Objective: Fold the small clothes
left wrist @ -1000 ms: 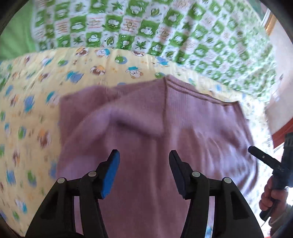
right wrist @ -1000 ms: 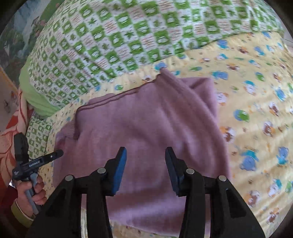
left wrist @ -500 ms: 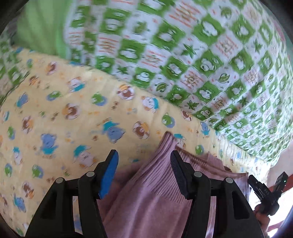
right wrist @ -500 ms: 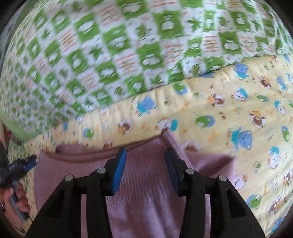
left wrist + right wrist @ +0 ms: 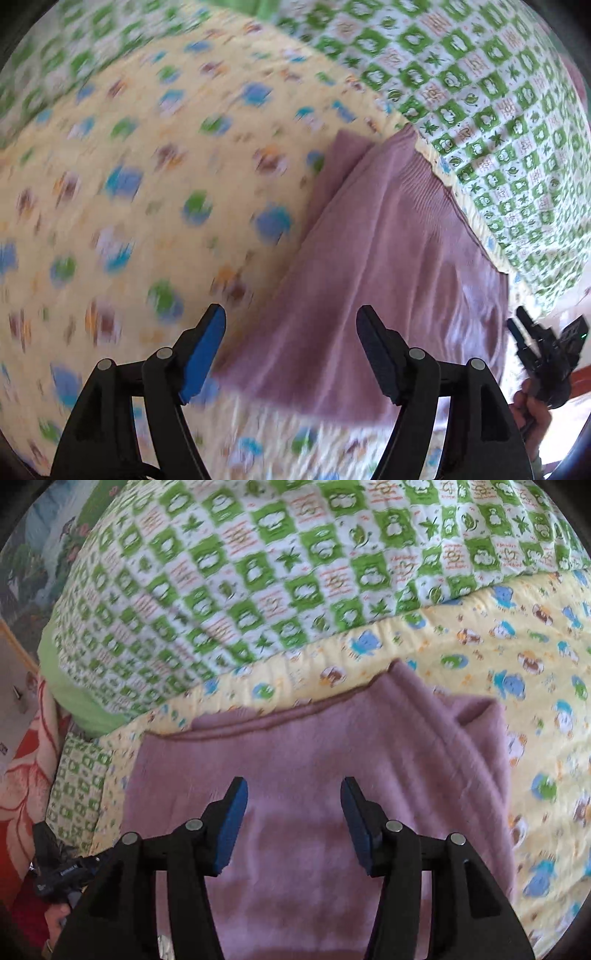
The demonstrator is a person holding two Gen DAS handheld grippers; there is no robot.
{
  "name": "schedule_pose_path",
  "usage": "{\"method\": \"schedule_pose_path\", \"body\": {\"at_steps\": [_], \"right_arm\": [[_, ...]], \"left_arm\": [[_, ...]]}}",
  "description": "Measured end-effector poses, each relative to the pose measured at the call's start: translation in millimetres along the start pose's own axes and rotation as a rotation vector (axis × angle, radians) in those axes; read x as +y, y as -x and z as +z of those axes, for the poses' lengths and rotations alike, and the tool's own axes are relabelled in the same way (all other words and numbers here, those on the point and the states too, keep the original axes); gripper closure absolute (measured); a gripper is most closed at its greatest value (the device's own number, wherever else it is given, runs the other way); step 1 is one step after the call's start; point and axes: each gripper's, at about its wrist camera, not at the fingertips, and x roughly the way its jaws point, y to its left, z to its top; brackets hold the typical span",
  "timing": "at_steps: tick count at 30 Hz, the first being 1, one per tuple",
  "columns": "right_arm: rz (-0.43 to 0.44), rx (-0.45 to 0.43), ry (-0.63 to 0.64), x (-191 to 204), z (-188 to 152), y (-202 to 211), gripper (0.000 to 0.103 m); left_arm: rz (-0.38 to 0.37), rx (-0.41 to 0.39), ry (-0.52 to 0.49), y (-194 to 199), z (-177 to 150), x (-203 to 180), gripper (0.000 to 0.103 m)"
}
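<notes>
Bed: yellow cartoon sheet w/ green quilt | mauve sweater flat | both claws wide, empty

Yellow cartoon bedsheet; green checked quilt behind.

1 mauve knit garment, 1 yellow cartoon-print sheet, 1 green-checked quilt, 2 grippers: left, right, both jaws apart, nothing held.

A home bedroom: a cartoon-print yellow quilt and green-checked blanket cover the bed.
</notes>
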Motion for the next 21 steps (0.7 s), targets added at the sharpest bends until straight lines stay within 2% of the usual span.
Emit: {"method": "schedule_pose_path", "body": {"at_steps": [4,10,17,21], "right_arm": [[0.031,0.037,-0.013,12.9,-24.5,2.3,0.049],[0.065,0.083,-0.036,29.2,-56.1,7.4,0.049],[0.077,0.119,-0.012,45.7,-77.4,11.4,0.049],[0.071,0.130,-0.015,45.8,-84.2,14.0,0.048]], "left_arm": [[-0.018,0.014,0.061,7.4,-22.8,16.4,0.029],[-0.052,0.068,0.099,-6.2,-42.8,20.0,0.029],[-0.098,0.077,0.152,-26.3,-42.2,17.3,0.029],[-0.112,0.043,0.193,-33.5,-38.7,15.6,0.030]]}}
